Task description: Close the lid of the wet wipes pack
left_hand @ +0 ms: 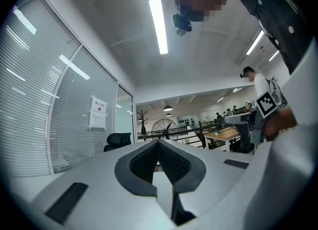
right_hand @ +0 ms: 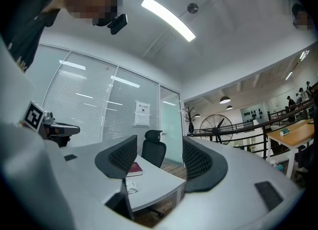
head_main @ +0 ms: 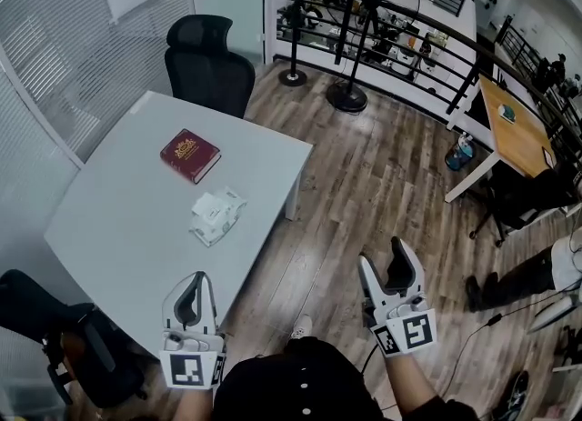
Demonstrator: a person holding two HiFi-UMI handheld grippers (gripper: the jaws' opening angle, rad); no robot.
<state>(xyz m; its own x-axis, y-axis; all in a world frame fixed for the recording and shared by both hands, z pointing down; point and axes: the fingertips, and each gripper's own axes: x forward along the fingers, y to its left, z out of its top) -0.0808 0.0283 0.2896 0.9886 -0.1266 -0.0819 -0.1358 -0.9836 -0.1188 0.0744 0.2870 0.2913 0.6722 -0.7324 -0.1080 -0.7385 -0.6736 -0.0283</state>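
The wet wipes pack [head_main: 216,215] is white and lies near the middle of the grey table [head_main: 118,228], toward its right edge. How its lid stands is too small to tell. My left gripper [head_main: 194,279] hovers over the table's near corner, shut and empty, well short of the pack. My right gripper [head_main: 384,260] is open and empty over the wood floor, right of the table. The right gripper view shows the pack [right_hand: 131,188] low between its fingers [right_hand: 119,157], far off. In the left gripper view the shut gripper [left_hand: 158,142] points up at the room; the pack is hidden.
A red book [head_main: 190,155] lies on the table beyond the pack. One black office chair [head_main: 209,65] stands at the far side, another [head_main: 55,328] at the near left corner. A standing fan [head_main: 362,19], a railing and a wooden table [head_main: 518,128] are to the right.
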